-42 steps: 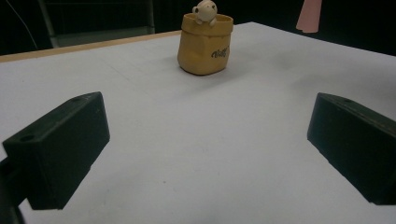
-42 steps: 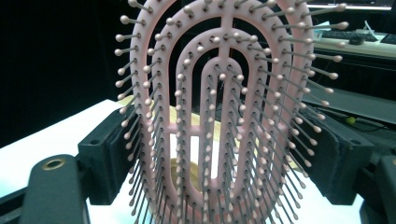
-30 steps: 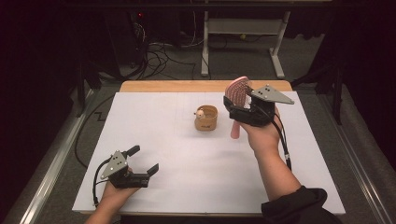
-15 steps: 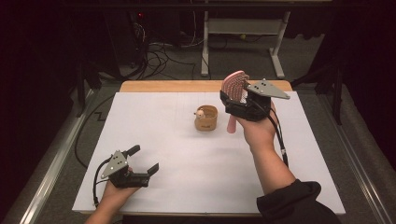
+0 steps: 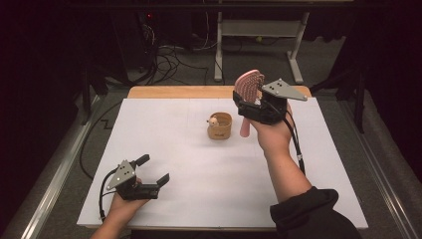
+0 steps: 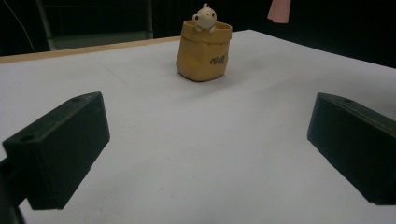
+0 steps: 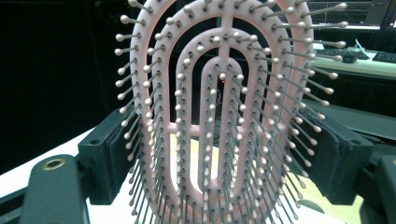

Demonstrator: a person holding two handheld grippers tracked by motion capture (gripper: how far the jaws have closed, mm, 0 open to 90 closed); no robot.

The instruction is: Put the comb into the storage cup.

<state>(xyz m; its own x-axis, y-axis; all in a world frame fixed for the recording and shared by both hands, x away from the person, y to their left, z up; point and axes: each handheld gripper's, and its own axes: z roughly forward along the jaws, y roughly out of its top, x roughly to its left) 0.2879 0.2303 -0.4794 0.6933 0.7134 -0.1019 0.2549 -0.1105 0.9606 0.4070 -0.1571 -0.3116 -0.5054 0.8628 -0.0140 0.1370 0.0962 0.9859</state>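
Right gripper fingers clamp pink hairbrush, seemingly upright, handle down; left gripper fingers spread.

A: What's on top?
B: A white sheet covers the table, whose wooden edge shows bare along the far side.
A: And beyond that?
B: Black cables lie tangled on the grey floor at far left. A pale metal stand is far centre, and a metal rail runs along the left.
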